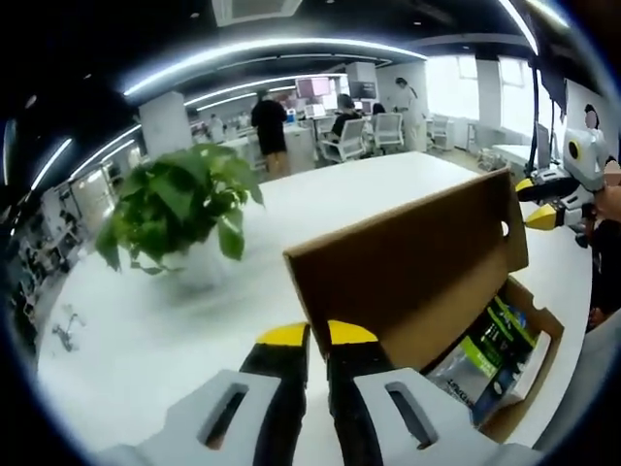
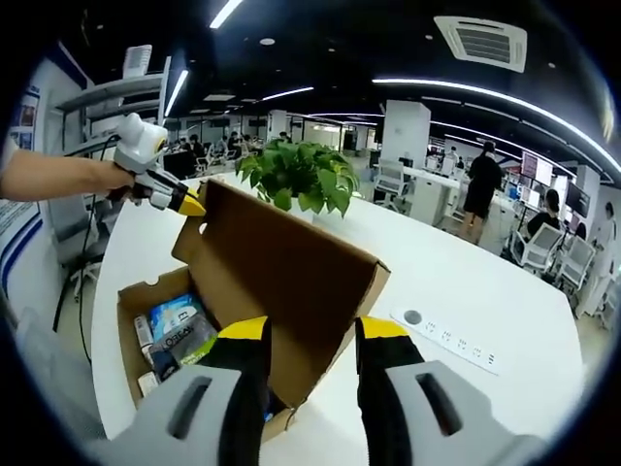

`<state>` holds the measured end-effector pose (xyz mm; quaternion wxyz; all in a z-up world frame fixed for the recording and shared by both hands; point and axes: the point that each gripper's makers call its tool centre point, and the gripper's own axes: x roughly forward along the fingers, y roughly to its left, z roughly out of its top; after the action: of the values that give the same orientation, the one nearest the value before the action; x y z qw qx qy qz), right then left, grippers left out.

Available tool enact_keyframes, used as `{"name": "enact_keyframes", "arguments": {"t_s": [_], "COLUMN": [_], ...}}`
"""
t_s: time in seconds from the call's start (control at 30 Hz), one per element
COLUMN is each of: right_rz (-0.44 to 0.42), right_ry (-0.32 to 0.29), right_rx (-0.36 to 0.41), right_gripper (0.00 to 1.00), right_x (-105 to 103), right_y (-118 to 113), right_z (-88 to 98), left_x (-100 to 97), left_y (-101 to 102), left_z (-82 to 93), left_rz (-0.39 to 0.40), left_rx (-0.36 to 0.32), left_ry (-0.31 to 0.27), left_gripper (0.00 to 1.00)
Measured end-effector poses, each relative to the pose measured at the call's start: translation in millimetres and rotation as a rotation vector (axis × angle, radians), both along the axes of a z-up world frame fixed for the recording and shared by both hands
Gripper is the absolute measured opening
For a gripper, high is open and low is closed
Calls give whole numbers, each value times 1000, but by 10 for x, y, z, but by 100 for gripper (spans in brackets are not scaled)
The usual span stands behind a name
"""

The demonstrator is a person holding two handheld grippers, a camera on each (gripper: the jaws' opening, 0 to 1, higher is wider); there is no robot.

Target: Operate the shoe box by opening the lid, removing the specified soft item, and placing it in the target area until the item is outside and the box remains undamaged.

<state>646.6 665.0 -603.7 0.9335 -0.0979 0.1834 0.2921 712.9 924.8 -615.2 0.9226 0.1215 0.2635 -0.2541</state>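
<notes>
A brown cardboard shoe box lies on a white table with its lid raised upright. Several soft packets in blue, green and black lie inside. My left gripper is shut, its yellow tips just below one top corner of the lid. Seen from the right gripper view, the left gripper, held by a hand, touches that corner. My right gripper is open at the lid's other end, and the cardboard shows between its jaws. The right gripper sits there with its tips apart.
A potted green plant stands on the table just behind the lid. A white power strip lies to the right of the box. People, desks and office chairs stand far behind.
</notes>
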Motion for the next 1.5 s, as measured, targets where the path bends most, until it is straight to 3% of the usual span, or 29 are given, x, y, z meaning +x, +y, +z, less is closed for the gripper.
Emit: {"name": "enact_keyframes", "arguments": {"t_s": [0.2, 0.37, 0.67, 0.93, 1.23, 1.5], "right_rz": [-19, -37, -50, -93, -120, -135], "right_ry": [-4, 18, 96, 146, 166, 164], "right_rx": [1, -26, -20, 19, 20, 15], "right_gripper": [30, 24, 17, 11, 3, 2], "right_x": [83, 111, -52, -170, -217, -196], "right_y": [-18, -79, -132, -169, -192, -194], "right_z": [-50, -215, -551, -731, -833, -835], "left_x": [69, 119, 200, 271, 373, 422], "left_y": [17, 9, -4, -14, -23, -23], "left_z": [-39, -73, -127, -188, -289, -372], "left_rz": [14, 37, 46, 51, 57, 73], "left_rx": [-16, -23, -37, -39, -45, -66], "left_ry": [4, 2, 12, 19, 33, 44], "left_gripper": [1, 0, 0, 0, 0, 1]}}
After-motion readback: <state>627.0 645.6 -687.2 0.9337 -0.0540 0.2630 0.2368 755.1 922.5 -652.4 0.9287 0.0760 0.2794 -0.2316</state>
